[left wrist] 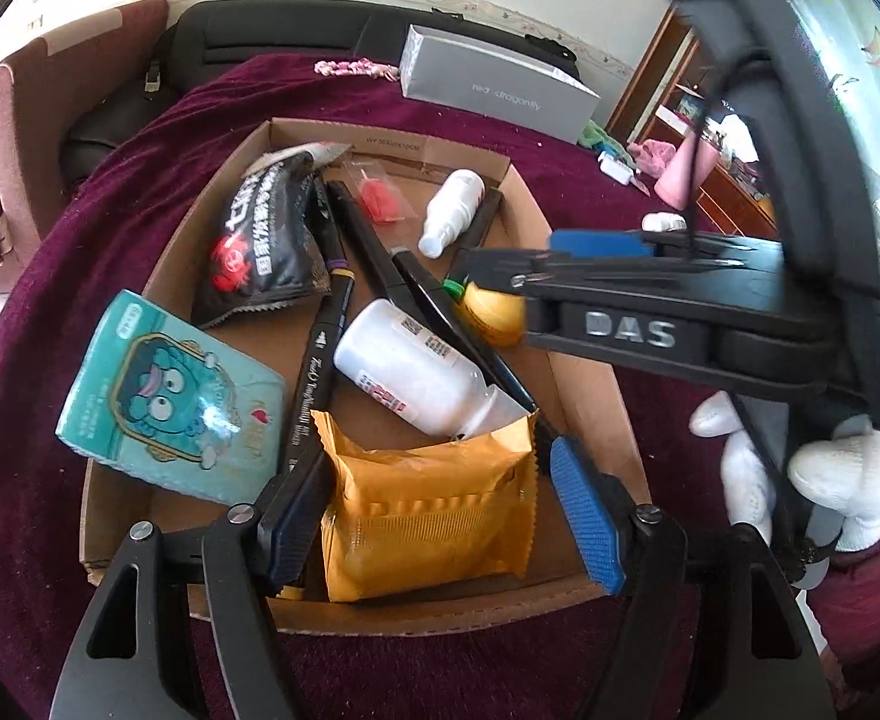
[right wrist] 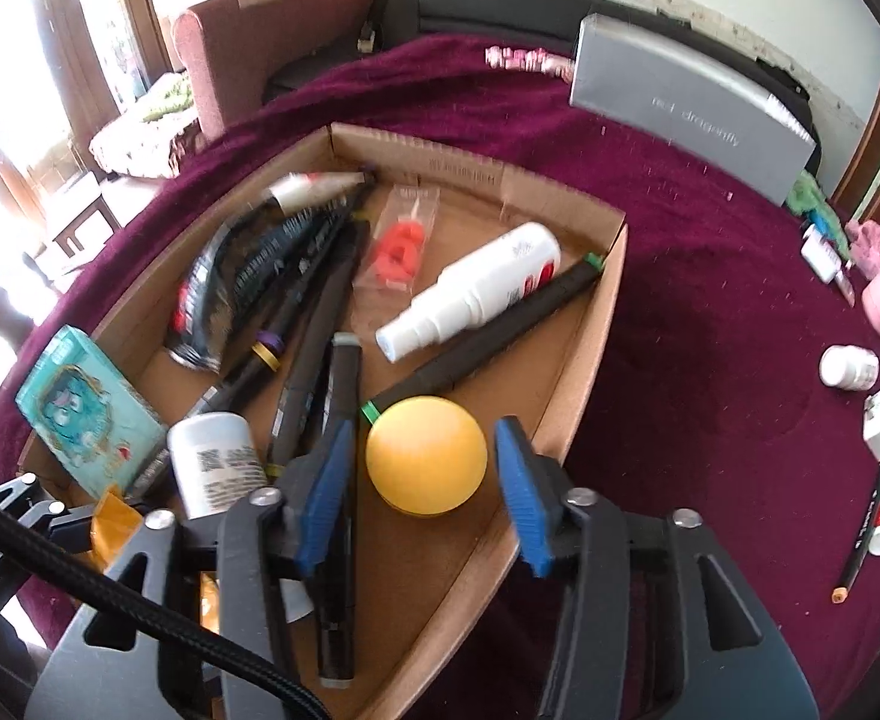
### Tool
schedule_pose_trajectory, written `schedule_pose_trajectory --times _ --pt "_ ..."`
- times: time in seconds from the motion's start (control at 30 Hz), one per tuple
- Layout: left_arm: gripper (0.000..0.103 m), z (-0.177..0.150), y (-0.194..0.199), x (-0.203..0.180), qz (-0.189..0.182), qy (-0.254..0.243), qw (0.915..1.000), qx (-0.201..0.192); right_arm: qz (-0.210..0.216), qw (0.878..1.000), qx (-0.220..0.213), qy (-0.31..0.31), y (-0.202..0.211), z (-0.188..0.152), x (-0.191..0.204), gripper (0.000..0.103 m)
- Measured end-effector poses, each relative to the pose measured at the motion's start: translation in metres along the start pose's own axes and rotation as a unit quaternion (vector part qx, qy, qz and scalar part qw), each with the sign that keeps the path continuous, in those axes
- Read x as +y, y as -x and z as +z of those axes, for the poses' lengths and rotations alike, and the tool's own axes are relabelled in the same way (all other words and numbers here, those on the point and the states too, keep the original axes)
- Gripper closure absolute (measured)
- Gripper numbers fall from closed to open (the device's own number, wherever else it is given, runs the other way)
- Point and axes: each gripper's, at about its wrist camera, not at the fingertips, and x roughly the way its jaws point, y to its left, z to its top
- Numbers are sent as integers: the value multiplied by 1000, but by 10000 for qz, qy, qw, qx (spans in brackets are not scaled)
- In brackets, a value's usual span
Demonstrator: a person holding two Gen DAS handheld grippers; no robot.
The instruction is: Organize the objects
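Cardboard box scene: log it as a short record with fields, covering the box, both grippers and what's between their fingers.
container: cardboard box on purple cloth
left gripper: open, orange packet between its fingers
right gripper: open, pads clear of the yellow round tin
also in box: spray bottle, black pens

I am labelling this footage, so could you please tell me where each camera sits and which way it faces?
Left wrist view: rides the left gripper, angled down into the cardboard box; its open fingers flank the yellow packet; the right gripper and a white-gloved hand cross in from the right.
Right wrist view: rides the right gripper, angled down; fingers stand clear either side of the yellow round lid.
Shared: box, spray bottle, grey carton, teal tissue pack.
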Motion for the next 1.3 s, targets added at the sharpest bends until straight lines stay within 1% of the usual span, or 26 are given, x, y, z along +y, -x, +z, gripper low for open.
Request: schedule_pose_trajectory --times 0.17,0.3,0.47,0.77,0.83,0.97,1.17,1.3 --pt "36 0 13 -1 134 47 9998 -150 -157 9983 -499 247 31 0 9 42" --pt "35 0 29 -7 235 -2 9989 -403 -251 9957 -824 353 54 -5 12 37" --pt "35 2 47 -21 359 -101 9965 -751 -214 9946 -983 267 72 -12 6 36" --pt "33 9 64 -49 458 -295 9913 -1202 -323 9924 -1185 -58 98 -35 -28 36" --pt "33 10 65 -56 485 -343 9907 -1223 -389 9915 -1239 -92 104 -40 -34 35" --pt "32 13 64 -70 555 -473 9900 -1205 -489 9892 -1367 -192 115 -49 -49 31" --pt "32 18 55 -97 593 -685 9894 -1137 -609 9865 -1470 -375 126 -60 -74 31" --pt "32 23 44 -113 557 -787 9900 -1025 -682 9852 -1483 -518 129 -68 -93 30"
